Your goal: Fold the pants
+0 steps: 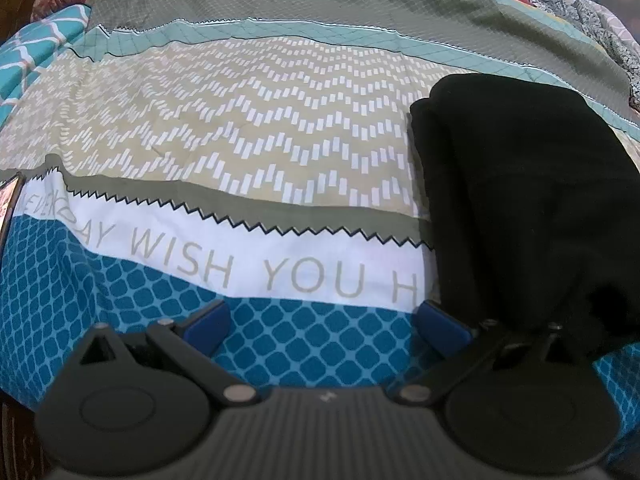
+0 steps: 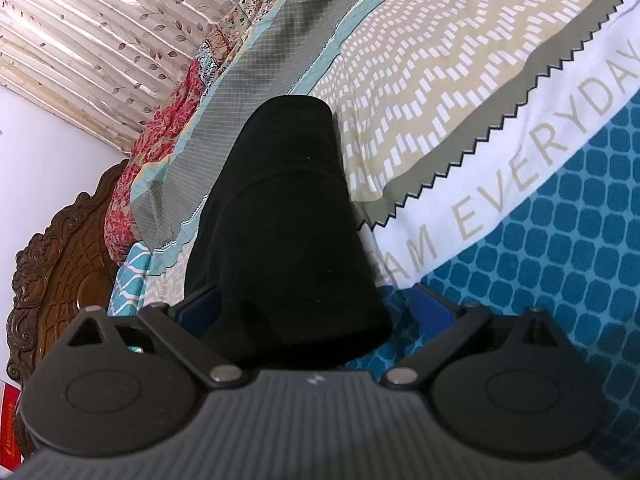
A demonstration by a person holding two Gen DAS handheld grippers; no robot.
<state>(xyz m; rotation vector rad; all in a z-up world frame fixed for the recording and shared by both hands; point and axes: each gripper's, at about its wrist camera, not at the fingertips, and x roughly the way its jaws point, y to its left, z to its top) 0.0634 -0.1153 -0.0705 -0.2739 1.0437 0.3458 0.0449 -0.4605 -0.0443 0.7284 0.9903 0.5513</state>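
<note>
The black pants [image 1: 528, 200] lie folded into a compact bundle on the patterned bedsheet [image 1: 240, 128], at the right of the left wrist view. My left gripper [image 1: 324, 320] is open and empty, just left of the bundle's near end, its right finger [image 1: 444, 322] beside the cloth. In the right wrist view the pants [image 2: 280, 220] stretch away from my right gripper [image 2: 316, 308]. It is open, its blue fingers [image 2: 200, 308] standing wide on either side of the bundle's near end, which lies between them.
The sheet [image 2: 500, 100] has chevron, white lettered and blue lattice bands. A carved wooden headboard [image 2: 52, 264], red floral pillows [image 2: 148, 152] and a pleated curtain [image 2: 80, 32] stand beyond the pants. A teal patterned pillow [image 1: 36, 52] lies far left.
</note>
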